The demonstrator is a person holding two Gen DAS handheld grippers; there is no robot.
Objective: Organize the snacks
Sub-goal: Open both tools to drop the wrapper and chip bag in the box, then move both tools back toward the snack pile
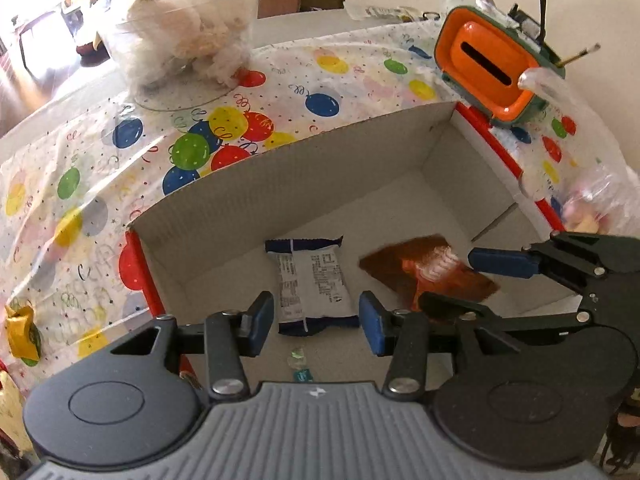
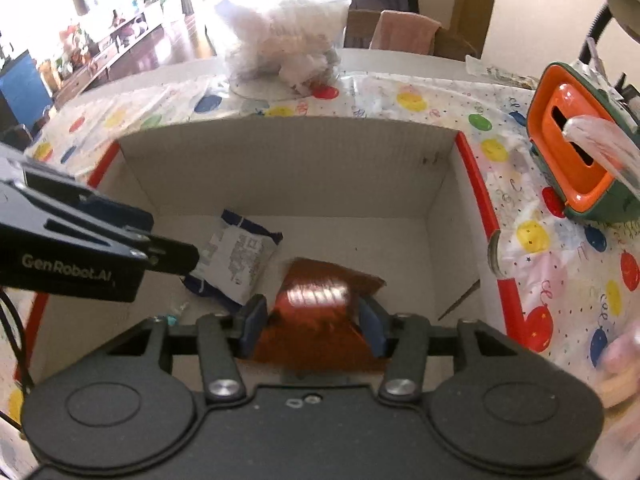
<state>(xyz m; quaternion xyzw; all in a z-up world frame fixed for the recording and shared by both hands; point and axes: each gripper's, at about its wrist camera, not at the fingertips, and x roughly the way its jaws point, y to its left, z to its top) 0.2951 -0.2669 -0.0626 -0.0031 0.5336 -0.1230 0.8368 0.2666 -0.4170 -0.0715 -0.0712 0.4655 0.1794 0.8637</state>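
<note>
While both grippers hang over the open cardboard box (image 2: 280, 168), there's plenty of bare floor left toward its far wall and right corner. The box's red-trimmed rim (image 2: 478, 184) stands proud of the balloon-print cloth on the tabletop (image 1: 100, 184).

Left gripper (image 1: 316, 316): fingers spread, the white-and-navy snack packet (image 1: 312, 284) lying flat on the box floor between them, pads clear of it on both sides — released. Right gripper (image 2: 314, 328): fingers either side of the shiny orange-brown packet (image 2: 320, 312); it's blurred, and I cannot tell whether the pads press on it or have let go.

The left wrist view alone shows a small clear-wrapped candy (image 1: 299, 364) on the box floor near the gripper, and a gold wrapper (image 1: 22, 328) out on the cloth at far left. The right wrist view alone shows "GenRobot.AI" printed on the other gripper's side.

Both views catch the clear tub of white fluff (image 1: 184, 28) beyond the box and the orange-and-green dispenser (image 2: 580, 160) to the right. The packet's print is too small to read.
</note>
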